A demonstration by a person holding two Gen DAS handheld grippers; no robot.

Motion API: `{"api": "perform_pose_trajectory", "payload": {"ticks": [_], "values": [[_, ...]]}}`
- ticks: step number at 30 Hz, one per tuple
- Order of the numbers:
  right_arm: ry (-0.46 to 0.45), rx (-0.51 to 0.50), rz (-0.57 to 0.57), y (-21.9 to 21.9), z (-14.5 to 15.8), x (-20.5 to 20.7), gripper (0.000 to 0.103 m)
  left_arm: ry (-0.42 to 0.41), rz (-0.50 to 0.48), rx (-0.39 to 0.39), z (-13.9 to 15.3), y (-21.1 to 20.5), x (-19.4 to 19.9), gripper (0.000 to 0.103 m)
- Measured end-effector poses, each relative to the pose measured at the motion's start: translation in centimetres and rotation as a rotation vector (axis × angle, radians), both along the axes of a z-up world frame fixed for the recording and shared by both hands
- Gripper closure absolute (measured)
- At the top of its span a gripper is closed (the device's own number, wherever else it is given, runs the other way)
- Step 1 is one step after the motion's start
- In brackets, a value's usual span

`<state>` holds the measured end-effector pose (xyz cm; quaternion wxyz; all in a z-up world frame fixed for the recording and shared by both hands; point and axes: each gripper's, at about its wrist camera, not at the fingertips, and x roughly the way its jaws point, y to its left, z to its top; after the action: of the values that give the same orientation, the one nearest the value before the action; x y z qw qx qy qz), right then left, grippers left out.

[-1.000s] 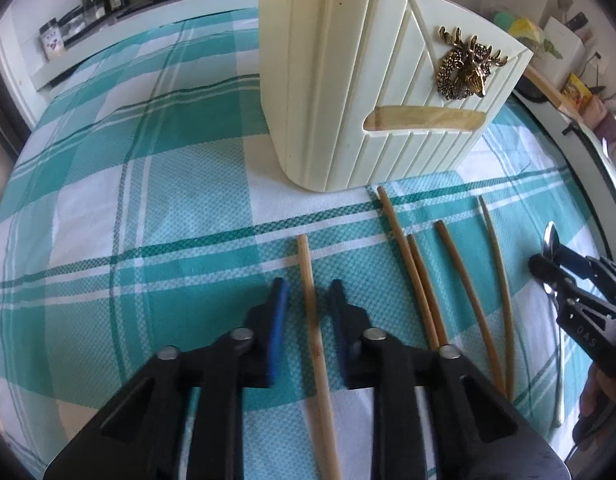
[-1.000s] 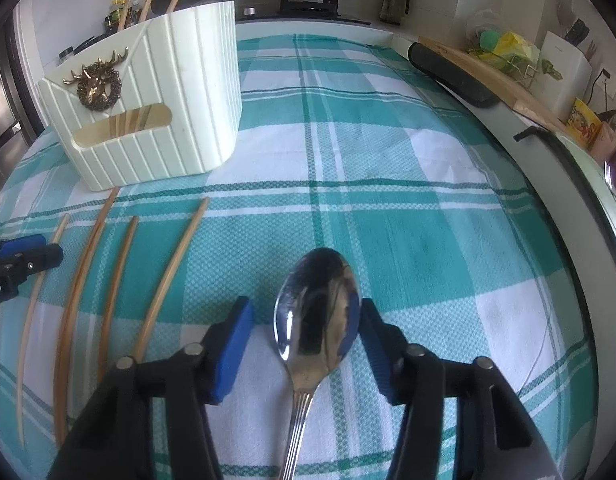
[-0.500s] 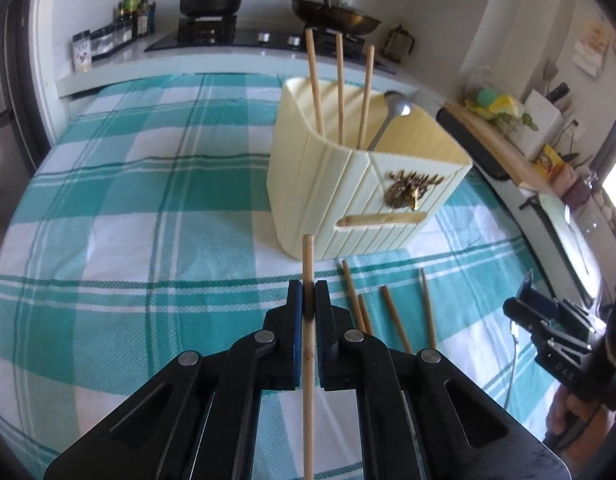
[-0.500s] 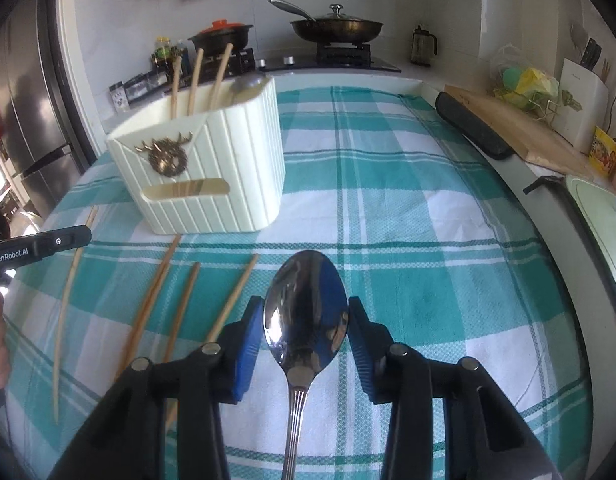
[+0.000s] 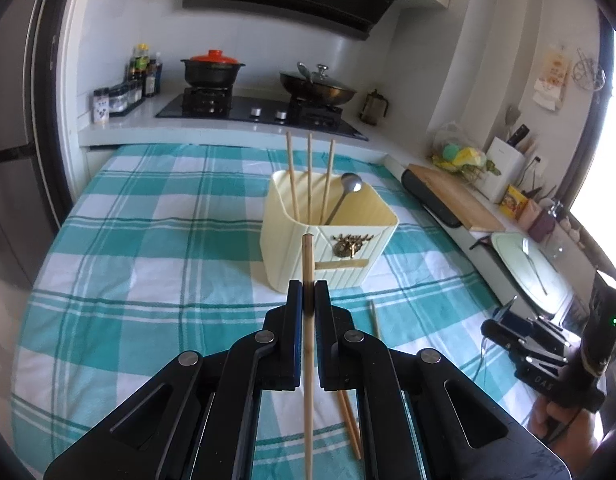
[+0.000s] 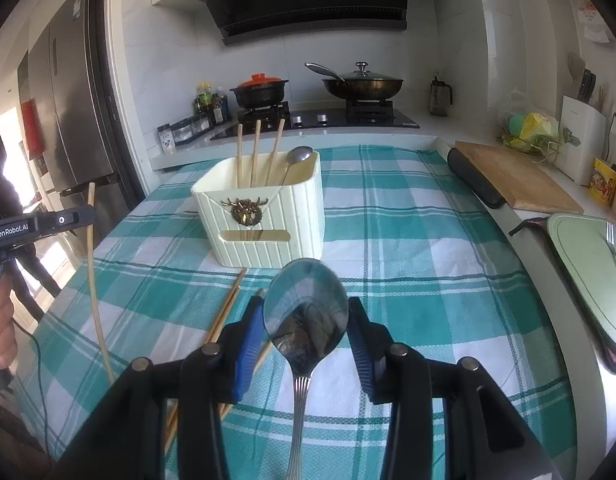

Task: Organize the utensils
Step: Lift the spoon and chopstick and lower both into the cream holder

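The left gripper (image 5: 308, 300) is clamped tight on a thin round wooden chopstick (image 5: 308, 264), whose tip stands just past the jaws. The right gripper (image 6: 306, 320) pinches the bowl of a shiny steel spoon (image 6: 306, 312) between its blue pads, handle trailing back.

Below them, loose chopsticks (image 6: 228, 312) lie flat on the teal-and-white checked cloth (image 5: 148, 280), a woven weave with wide bare stretches on both sides.

Farther on stands the holder (image 6: 268, 220), cream ribbed plastic with rounded corners, a brass deer badge and an open top. Three chopsticks (image 5: 309, 176) lean upright in it beside another spoon (image 5: 349, 184).

Beyond the cloth's far edge runs the white counter (image 5: 128, 124).
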<state>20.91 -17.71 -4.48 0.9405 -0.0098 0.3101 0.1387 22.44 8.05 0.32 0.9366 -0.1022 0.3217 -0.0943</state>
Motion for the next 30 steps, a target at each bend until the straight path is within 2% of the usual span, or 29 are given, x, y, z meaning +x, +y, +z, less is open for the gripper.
{"api": "perform_pose_trajectory", "payload": {"ticks": [8, 30], "values": [[-0.042, 0.015, 0.009, -0.8, 1.6, -1.7, 0.061, -0.032, 0.002, -0.019, 1.0, -0.1, -1.1, 0.100], [-0.116, -0.004, 0.035, -0.3, 5.1, -2.7, 0.061, -0.026, 0.003, -0.028, 0.8, -0.3, -0.8, 0.100]]}}
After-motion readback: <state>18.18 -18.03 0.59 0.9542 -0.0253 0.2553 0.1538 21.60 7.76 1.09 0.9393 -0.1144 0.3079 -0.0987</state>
